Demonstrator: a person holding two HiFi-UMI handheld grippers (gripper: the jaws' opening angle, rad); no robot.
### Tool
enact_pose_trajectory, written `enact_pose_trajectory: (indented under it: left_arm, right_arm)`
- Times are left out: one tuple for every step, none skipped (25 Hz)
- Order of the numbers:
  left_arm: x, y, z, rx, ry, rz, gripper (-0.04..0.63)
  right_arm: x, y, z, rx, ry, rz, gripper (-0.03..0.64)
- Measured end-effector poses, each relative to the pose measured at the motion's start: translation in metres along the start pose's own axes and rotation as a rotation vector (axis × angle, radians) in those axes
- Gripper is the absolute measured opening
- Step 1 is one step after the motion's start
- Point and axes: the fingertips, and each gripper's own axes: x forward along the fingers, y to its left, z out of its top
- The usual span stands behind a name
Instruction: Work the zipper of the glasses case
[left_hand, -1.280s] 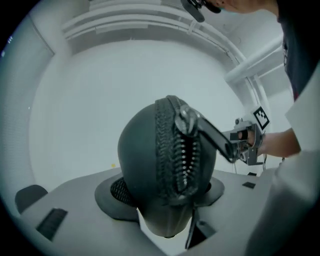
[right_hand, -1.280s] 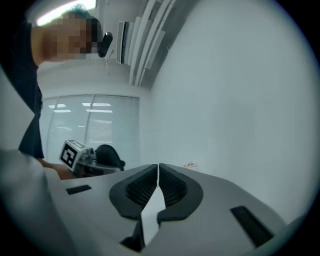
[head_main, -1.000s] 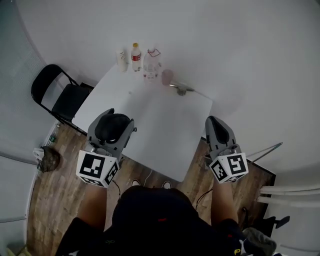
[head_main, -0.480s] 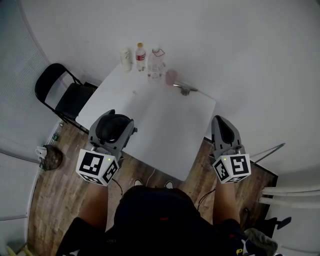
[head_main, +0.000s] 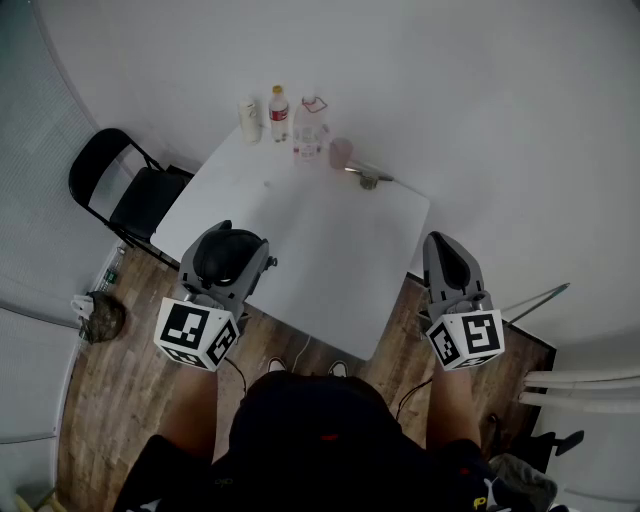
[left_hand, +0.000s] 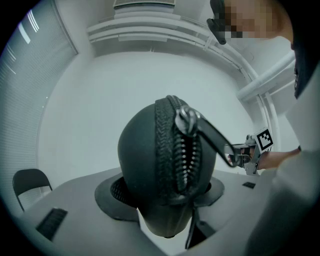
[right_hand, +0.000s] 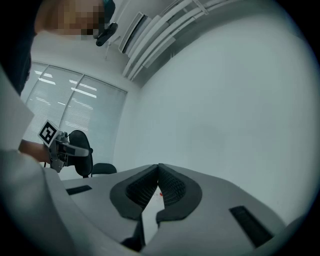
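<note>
Nothing has shifted: my left gripper (head_main: 235, 246) clamps the glasses case (left_hand: 167, 170), zipper part open; my right gripper (head_main: 443, 248), closed and empty well apart from the case, should pinch the pull tab (left_hand: 210, 136) next.

The person wears a dark top (head_main: 300, 430) with a small red mark. The grey left claw (head_main: 228, 238) and right claw (head_main: 437, 240) each bear a white cube (head_main: 196, 335) with black square markers.

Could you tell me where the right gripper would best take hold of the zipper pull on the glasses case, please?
Probably the free end of the long pull tab. It slants out from the slider, off the side of the glasses case and clear of the teeth. The right gripper, shut now, should open and come in from that same side.
</note>
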Motion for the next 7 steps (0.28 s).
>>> enact_pose_trajectory:
  left_arm:
    - [0.0001,-0.0002,0.0005,0.0,-0.001,-0.001,0.275]
    - [0.0004,-0.0009,0.0012,0.001,-0.004,-0.002,0.275]
    - [0.0007,-0.0019,0.0019,0.003,-0.007,-0.004,0.275]
    - [0.0009,-0.0032,0.0025,0.004,-0.01,-0.006,0.275]
    - [0.001,-0.0044,0.003,0.006,-0.012,-0.009,0.275]
    - [0.0009,-0.0055,0.0035,0.007,-0.015,-0.012,0.275]
    - [0.0007,-0.0064,0.0039,0.008,-0.017,-0.015,0.275]
  right_arm:
    - [-0.0003,0.0,0.0003,0.001,-0.001,0.0,0.02]
    - [-0.0008,-0.0001,0.001,0.001,-0.002,0.0,0.02]
    - [-0.0015,-0.0002,0.0019,0.001,-0.005,0.002,0.02]
    - [-0.0023,-0.0004,0.0028,0.001,-0.007,0.003,0.02]
    - [-0.003,-0.0004,0.0036,0.002,-0.009,0.004,0.02]
    - [-0.0035,-0.0003,0.0042,0.003,-0.01,0.005,0.02]
    - [-0.0039,-0.0003,0.0048,0.004,-0.012,0.006,0.02]
